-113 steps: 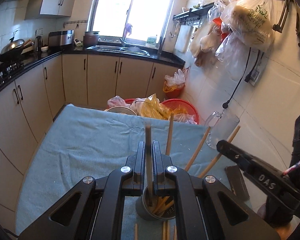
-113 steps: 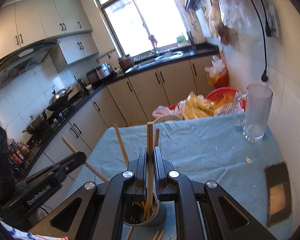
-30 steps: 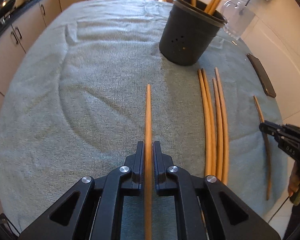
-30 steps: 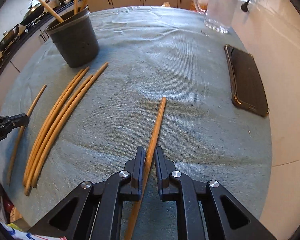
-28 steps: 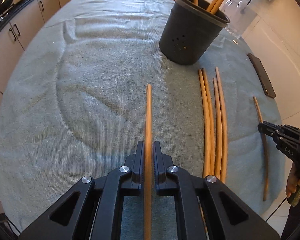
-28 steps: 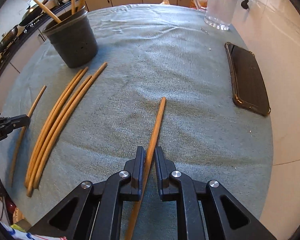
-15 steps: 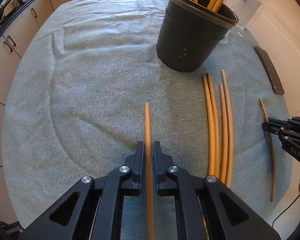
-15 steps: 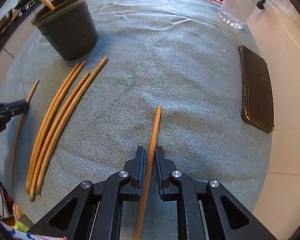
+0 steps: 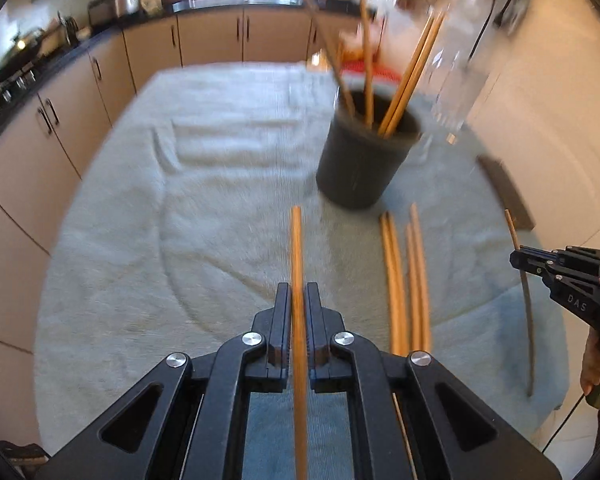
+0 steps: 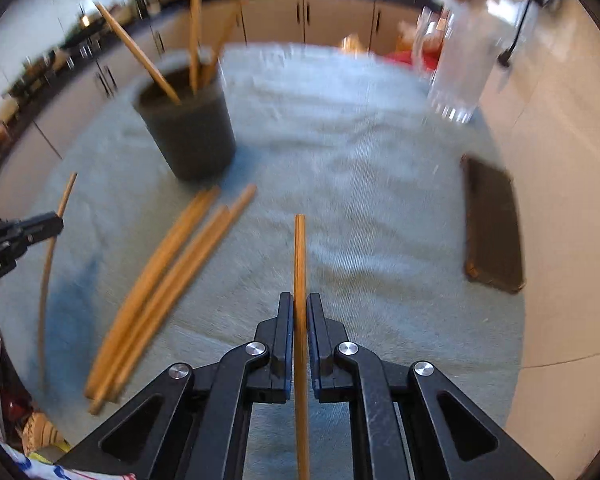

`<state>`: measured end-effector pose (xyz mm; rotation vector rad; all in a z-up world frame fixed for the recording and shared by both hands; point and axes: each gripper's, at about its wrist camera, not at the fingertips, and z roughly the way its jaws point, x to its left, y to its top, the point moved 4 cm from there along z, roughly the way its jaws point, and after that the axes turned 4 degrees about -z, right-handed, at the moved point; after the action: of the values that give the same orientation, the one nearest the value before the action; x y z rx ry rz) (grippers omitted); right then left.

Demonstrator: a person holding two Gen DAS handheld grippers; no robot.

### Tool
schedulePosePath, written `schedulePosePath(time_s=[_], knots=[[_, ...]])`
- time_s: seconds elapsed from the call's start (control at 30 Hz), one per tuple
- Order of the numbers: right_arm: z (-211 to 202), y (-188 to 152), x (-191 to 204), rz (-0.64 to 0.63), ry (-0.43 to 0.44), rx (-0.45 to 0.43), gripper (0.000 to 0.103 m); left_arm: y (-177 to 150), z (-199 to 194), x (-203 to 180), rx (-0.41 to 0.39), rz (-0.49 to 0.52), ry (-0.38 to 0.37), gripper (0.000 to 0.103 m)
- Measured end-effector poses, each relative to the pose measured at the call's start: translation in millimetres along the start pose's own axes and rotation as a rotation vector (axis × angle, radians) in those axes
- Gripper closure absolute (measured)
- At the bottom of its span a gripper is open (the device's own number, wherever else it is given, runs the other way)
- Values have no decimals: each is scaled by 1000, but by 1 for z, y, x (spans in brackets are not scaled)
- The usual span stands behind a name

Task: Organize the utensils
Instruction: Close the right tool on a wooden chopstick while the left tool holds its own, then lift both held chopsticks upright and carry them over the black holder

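My left gripper (image 9: 299, 300) is shut on a wooden chopstick (image 9: 297, 252) that points toward the dark holder cup (image 9: 366, 160), which has several chopsticks standing in it. My right gripper (image 10: 300, 308) is shut on another chopstick (image 10: 299, 256). The cup (image 10: 188, 132) stands far left in the right wrist view. Several loose chopsticks (image 9: 406, 276) lie on the cloth between the grippers, also in the right wrist view (image 10: 168, 276). The right gripper shows at the right edge of the left wrist view (image 9: 518, 258), the left gripper at the left edge of the right wrist view (image 10: 56, 222).
A blue-grey cloth (image 9: 220, 184) covers the table. A glass mug (image 10: 460, 68) stands at the far right near the wall. A dark phone (image 10: 494, 224) lies at the right edge. Kitchen cabinets (image 9: 204, 40) run behind and to the left.
Both grippers have lifted and tilted up with their chopsticks, so the view now looks across the table at the cup rather than down. The frames are blurred by motion.
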<state>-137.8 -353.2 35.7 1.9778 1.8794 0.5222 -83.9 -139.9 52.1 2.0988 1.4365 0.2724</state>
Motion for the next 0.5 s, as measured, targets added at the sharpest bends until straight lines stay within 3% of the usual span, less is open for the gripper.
schedulePosePath(time_s=[0.23,0.5], knots=[[-68,-5,5,24,-30,-231,96,-7,-67,8,-183,-20,-46,97],[-96,-21,16,20,-51,-311,96,-34,-108,9,-282,7,-37,97]])
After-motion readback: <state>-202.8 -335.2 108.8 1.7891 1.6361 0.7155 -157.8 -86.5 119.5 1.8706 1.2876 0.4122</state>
